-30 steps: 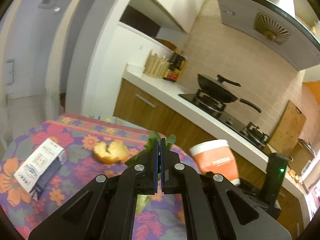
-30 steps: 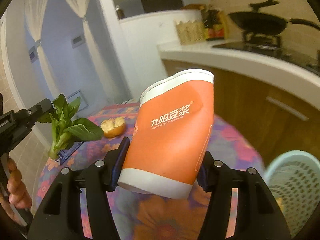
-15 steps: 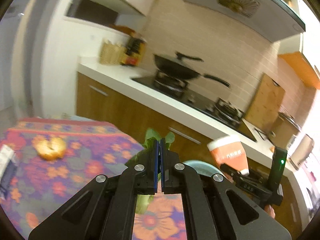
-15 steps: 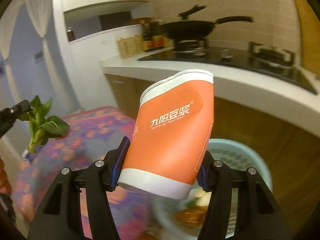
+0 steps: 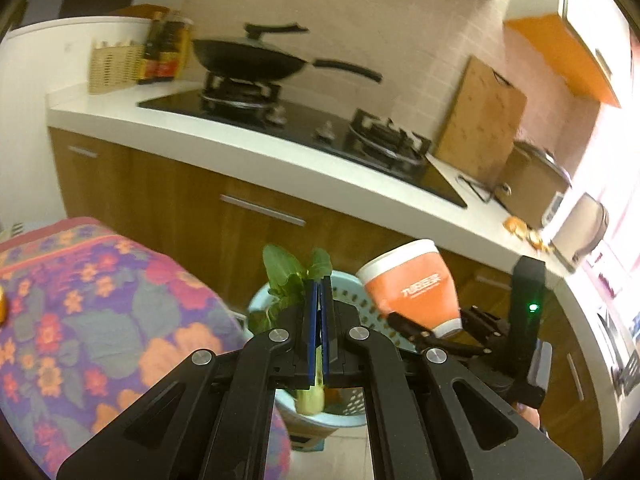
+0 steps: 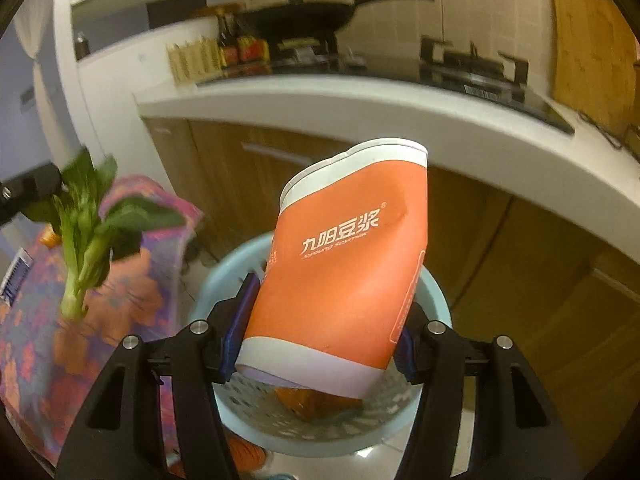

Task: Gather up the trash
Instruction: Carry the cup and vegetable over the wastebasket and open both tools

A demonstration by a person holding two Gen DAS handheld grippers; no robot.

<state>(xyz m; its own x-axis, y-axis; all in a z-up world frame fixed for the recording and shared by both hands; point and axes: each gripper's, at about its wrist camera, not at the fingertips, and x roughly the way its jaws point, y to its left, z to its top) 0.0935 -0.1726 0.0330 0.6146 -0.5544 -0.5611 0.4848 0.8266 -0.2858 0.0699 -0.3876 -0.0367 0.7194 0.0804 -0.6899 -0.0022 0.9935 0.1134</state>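
Note:
My left gripper is shut on a green leafy vegetable, which hangs over the near rim of a light blue waste basket. The vegetable also shows in the right wrist view, left of the basket. My right gripper is shut on an orange and white paper cup and holds it tilted directly above the basket. The cup and the right gripper show in the left wrist view, right of my left fingers. Orange trash lies inside the basket.
A table with a flowered cloth stands left of the basket. A milk carton lies on it. Behind runs a kitchen counter with wooden cabinets, a stove, a black wok and a cutting board.
Both grippers have swung right, away from the table and over the blue basket. The vegetable and the cup stay gripped. The bread and most of the carton have left the view.

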